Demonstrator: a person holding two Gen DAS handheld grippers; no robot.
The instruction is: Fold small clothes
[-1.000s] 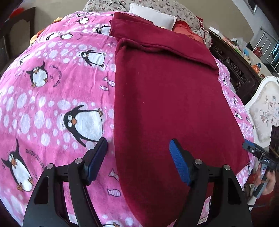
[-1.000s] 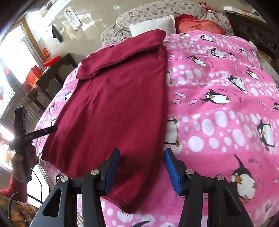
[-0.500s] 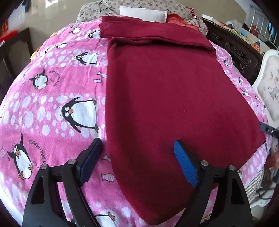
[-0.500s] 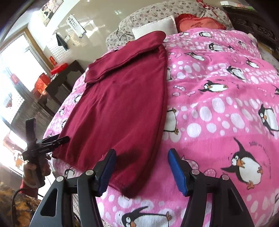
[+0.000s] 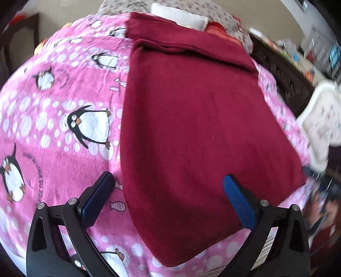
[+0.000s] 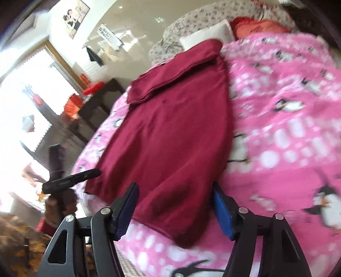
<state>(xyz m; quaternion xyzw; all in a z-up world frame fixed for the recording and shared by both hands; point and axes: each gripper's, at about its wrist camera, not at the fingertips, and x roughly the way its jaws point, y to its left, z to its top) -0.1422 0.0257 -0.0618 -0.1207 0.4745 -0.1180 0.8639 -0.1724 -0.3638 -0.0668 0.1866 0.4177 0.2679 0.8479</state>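
Note:
A dark red garment (image 5: 191, 127) lies flat on a pink penguin blanket (image 5: 53, 110), with a folded band across its far end. My left gripper (image 5: 168, 191) is open and empty, hovering over the garment's near left corner. In the right wrist view the same garment (image 6: 170, 132) lies on the blanket (image 6: 287, 127). My right gripper (image 6: 174, 204) is open and empty, straddling the garment's near right corner. The left gripper (image 6: 70, 181) shows at the left of the right wrist view, held in a hand.
Pillows (image 5: 181, 15) sit at the head of the bed. A dark carved bed frame (image 5: 283, 78) and a white upholstered chair (image 5: 319, 119) stand to the right. A dark cabinet (image 6: 96, 110) and bright window (image 6: 32, 85) are left in the right wrist view.
Both grippers have come lower and closer to the garment's near corners. The right wrist view has tilted and is blurred by motion. Both stay open.

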